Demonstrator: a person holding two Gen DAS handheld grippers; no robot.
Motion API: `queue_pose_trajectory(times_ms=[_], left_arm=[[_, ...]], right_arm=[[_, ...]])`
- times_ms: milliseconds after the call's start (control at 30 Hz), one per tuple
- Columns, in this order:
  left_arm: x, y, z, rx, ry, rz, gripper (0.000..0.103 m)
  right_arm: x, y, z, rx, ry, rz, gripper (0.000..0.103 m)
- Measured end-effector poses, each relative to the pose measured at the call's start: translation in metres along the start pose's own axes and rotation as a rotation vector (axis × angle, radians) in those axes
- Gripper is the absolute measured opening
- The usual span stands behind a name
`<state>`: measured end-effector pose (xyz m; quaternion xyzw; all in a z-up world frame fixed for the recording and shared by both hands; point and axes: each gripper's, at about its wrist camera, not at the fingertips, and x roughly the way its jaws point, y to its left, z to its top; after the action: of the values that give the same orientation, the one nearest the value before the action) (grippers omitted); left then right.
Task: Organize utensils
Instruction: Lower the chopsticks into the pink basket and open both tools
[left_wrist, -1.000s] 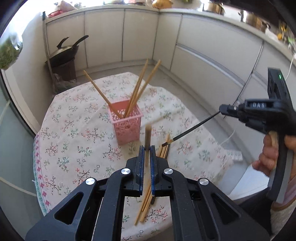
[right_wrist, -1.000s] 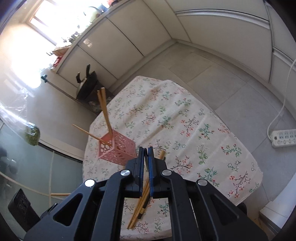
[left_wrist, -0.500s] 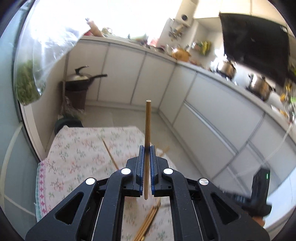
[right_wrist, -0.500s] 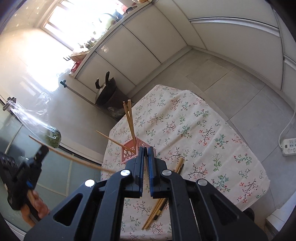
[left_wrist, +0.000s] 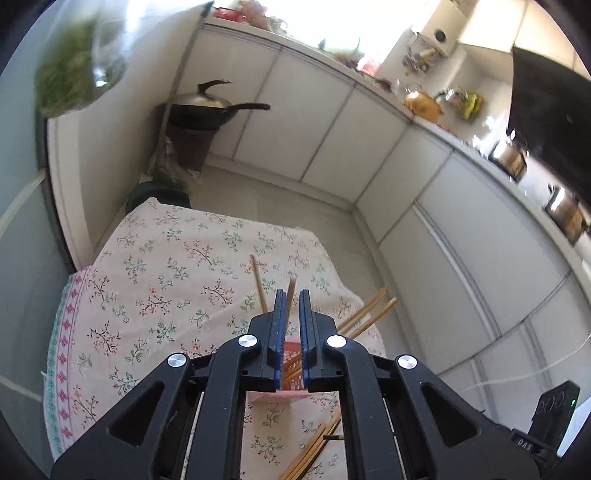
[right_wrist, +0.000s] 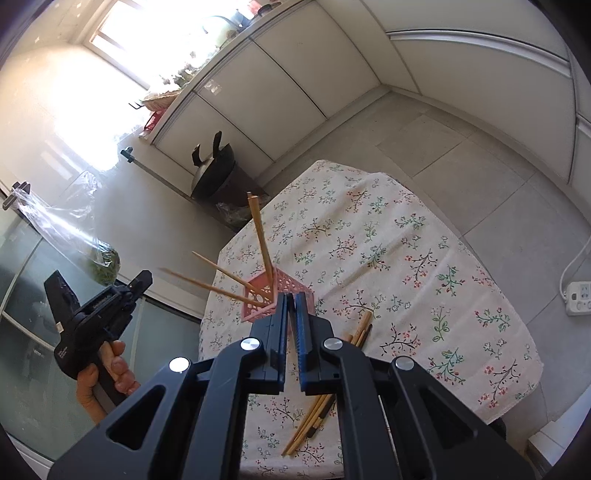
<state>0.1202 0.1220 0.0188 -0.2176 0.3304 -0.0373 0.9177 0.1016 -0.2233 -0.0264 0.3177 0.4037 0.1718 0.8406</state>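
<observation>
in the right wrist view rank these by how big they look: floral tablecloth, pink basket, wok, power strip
Largest to smallest as they look in the right wrist view:
1. floral tablecloth
2. pink basket and wok: these look alike, and the wok is farther away, so I won't rank them
3. power strip, cut off by the edge

Each gripper is built of matte black plastic. On the left gripper (left_wrist: 291, 321) two angular arms with triangular cut-outs are fitted with four round silver screws, and the inner faces of its fingers (left_wrist: 279, 332) are lined with ribbed blue pads. The right gripper (right_wrist: 293, 325) is made alike. A wooden handle is seen under the hand (right_wrist: 107, 373).
</observation>
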Motion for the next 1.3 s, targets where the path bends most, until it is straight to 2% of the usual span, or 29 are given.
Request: queue_pose_trajectory(times_ms=[100, 167, 333, 633, 867, 1000, 1067, 1300], left_arm=[[-0.009, 0.006, 0.004, -0.021, -0.011, -0.01, 0.006], [-0.009, 0.01, 0.005, -0.036, 0.002, -0.006, 0.01], [-0.01, 0.018, 0.003, -0.059, 0.022, -0.014, 0.01], [-0.009, 0.011, 0.003, -0.03, 0.033, -0.032, 0.011], [0.007, 0.01, -0.003, -0.019, 0.083, -0.041, 0.013], [0.013, -0.003, -0.01, 0.03, 0.108, -0.05, 0.015], [0.014, -0.01, -0.015, 0.059, 0.109, -0.05, 0.017], [0.018, -0.025, -0.025, 0.11, 0.131, -0.048, 0.018]], right_arm=[[-0.002, 0.008, 0.0, -0.008, -0.001, 0.025, 0.005], [-0.003, 0.016, 0.002, -0.017, -0.007, 0.035, 0.005], [-0.006, 0.037, 0.011, -0.031, -0.035, 0.056, 0.005], [0.008, 0.078, 0.052, -0.084, -0.088, 0.05, 0.005], [0.046, 0.078, 0.069, -0.083, -0.044, 0.029, 0.005], [0.071, 0.071, 0.071, -0.067, -0.019, -0.008, 0.011], [0.075, 0.07, 0.069, -0.072, -0.021, -0.006, 0.014], [0.065, 0.083, 0.057, -0.15, -0.039, -0.02, 0.014]])
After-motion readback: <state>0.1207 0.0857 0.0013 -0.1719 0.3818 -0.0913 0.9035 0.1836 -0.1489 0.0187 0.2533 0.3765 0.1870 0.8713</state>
